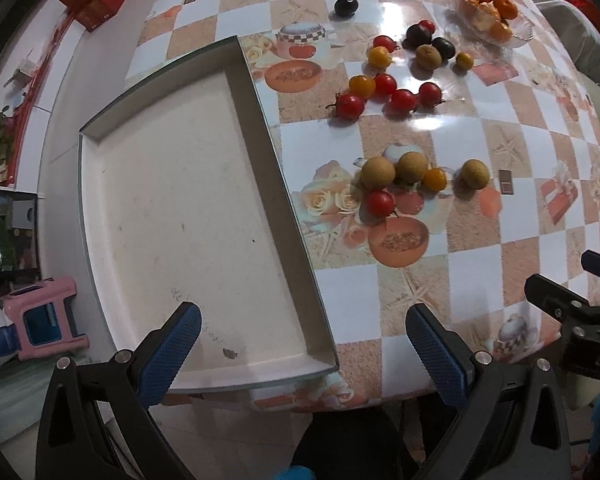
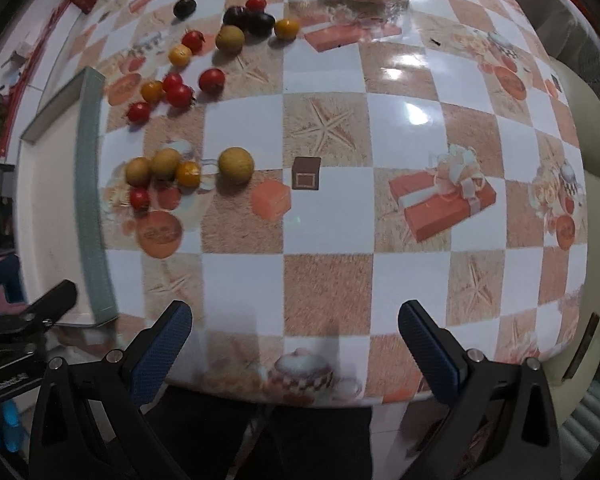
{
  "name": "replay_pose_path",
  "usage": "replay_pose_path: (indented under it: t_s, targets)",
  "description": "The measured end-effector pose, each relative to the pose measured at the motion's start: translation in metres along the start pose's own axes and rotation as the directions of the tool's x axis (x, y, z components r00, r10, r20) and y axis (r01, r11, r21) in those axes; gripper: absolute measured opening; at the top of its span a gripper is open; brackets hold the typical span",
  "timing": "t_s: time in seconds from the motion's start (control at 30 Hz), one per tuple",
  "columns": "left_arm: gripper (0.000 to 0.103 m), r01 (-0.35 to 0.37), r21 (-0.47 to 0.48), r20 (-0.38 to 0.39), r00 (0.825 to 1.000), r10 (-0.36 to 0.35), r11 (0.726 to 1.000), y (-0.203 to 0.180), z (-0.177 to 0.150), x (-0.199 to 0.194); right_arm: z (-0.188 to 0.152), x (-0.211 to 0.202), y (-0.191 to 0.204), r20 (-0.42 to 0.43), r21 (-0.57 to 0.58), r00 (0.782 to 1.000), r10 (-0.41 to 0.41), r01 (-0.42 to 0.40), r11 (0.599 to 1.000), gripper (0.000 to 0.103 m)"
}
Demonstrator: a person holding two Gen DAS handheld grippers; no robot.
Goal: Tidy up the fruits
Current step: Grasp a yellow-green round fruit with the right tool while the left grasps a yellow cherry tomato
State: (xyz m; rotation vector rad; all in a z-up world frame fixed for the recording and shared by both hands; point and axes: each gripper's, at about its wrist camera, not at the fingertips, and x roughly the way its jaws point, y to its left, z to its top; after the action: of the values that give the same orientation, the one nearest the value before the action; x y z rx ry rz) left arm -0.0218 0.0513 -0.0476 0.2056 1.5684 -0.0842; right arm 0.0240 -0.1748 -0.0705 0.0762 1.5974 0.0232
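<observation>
Both grippers, left gripper [image 1: 303, 344] and right gripper [image 2: 295, 338], hover spread and empty; start with the nearest round tan fruit [image 2: 236, 165], pinching gently, then carry it to the shallow white cardboard tray [image 1: 172, 216].

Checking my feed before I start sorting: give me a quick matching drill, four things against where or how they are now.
Things:
1. tray
2. glass bowl
3. left gripper
4. lone tan fruit

States:
a. holds orange fruits at the table's far side
b. open, holding nothing
c. no fruit inside
d. on the tablecloth, just right of the near fruit cluster

Pairs: 1-c, 2-a, 3-b, 4-d
</observation>
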Motion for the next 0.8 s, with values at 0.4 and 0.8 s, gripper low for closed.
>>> replay_pose_path:
  t_s: [0.4,0.8]
  targets:
    - [0.103,0.021,-0.017,0.198,0.980,-0.017,1.000,0.004,0.071,-0.012,0.037,0.023,0.005,0.113,-0.113,0.993,0.039,-0.026,0.993,0.102]
    - [0.068,0.071,0.083,0.221,0.971,-0.088,0.994,-0.033,0.106,0.018,0.061,0.042,0.029,0.159,-0.250,0.982,0.099,-0.057,0.967,0.081]
